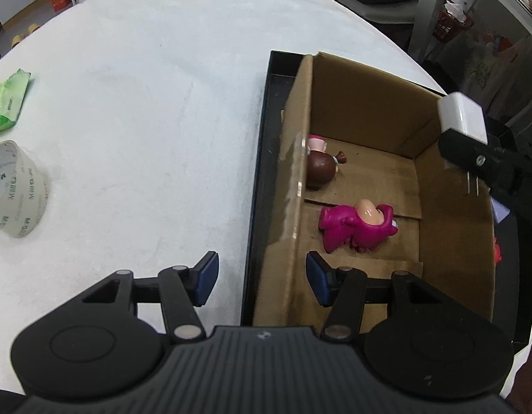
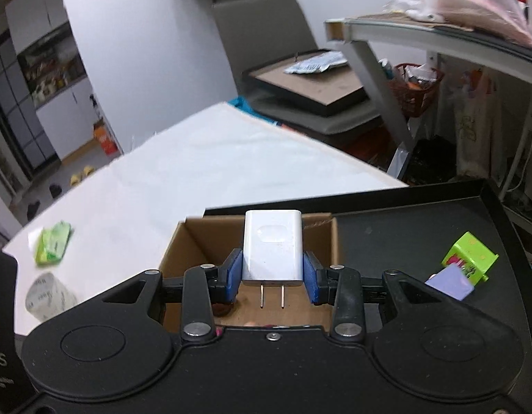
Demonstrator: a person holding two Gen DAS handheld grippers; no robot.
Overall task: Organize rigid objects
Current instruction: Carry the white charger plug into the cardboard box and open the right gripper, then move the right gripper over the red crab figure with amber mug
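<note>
My right gripper (image 2: 272, 277) is shut on a white plug charger (image 2: 272, 252), prongs pointing back at the camera, held above the open cardboard box (image 2: 183, 241). In the left wrist view the charger (image 1: 461, 115) hangs over the box's right wall (image 1: 452, 227). Inside the box lie a magenta figurine (image 1: 355, 224) and a brown-haired doll (image 1: 319, 165). My left gripper (image 1: 262, 276) is open and empty, its jaws straddling the box's left wall near the front corner.
The box stands in a black tray (image 1: 262, 179) on a white table (image 1: 145, 103). A tape roll (image 1: 14, 189) and a green packet (image 1: 7, 103) lie at the table's left. A green cube (image 2: 469, 258) and a lilac block (image 2: 450, 281) sit in the tray (image 2: 404, 227).
</note>
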